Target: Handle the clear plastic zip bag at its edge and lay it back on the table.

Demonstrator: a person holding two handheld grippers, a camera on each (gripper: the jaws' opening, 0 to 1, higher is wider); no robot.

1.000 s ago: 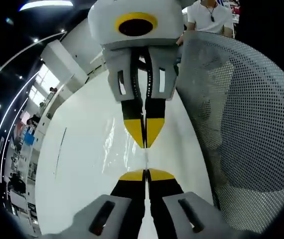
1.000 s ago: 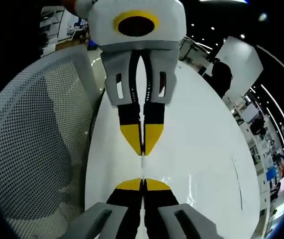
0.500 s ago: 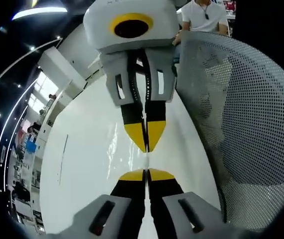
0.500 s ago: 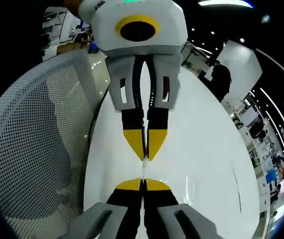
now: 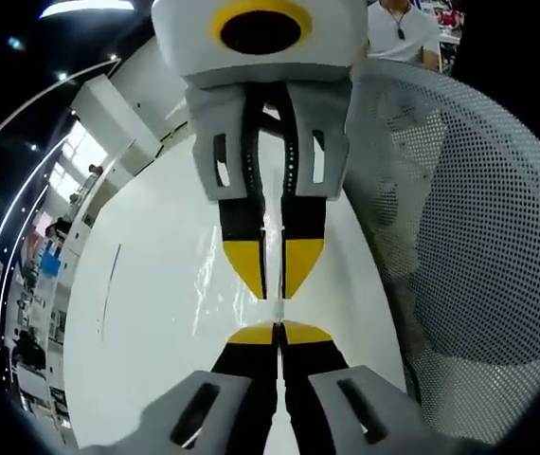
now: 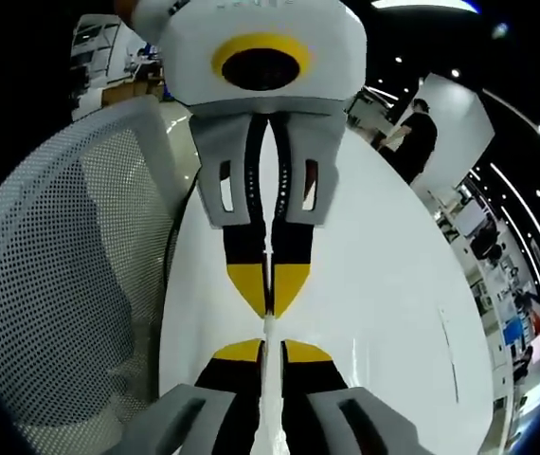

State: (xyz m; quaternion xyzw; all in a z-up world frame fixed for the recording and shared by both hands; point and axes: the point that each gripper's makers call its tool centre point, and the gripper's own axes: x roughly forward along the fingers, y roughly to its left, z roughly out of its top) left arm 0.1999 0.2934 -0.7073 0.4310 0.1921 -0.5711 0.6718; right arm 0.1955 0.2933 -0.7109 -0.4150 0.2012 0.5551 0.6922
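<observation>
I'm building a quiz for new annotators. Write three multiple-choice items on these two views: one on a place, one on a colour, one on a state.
1. In the left gripper view, on which side of the white table is the mesh chair?
A. picture's left
B. on top of it
C. picture's right

2. What colour are the jaw tips of both grippers?
A. yellow
B. red
C. green

3. How do the left gripper's jaws stand?
A. spread wide
B. closed together
C. one jaw missing

Answers:
1 C: the perforated chair back runs along the table's right edge in that view.
2 A: the left gripper and the facing right gripper both end in yellow tips on black jaws.
3 B: only a thin seam shows between the jaws, at the edge of the clear zip bag.
</observation>
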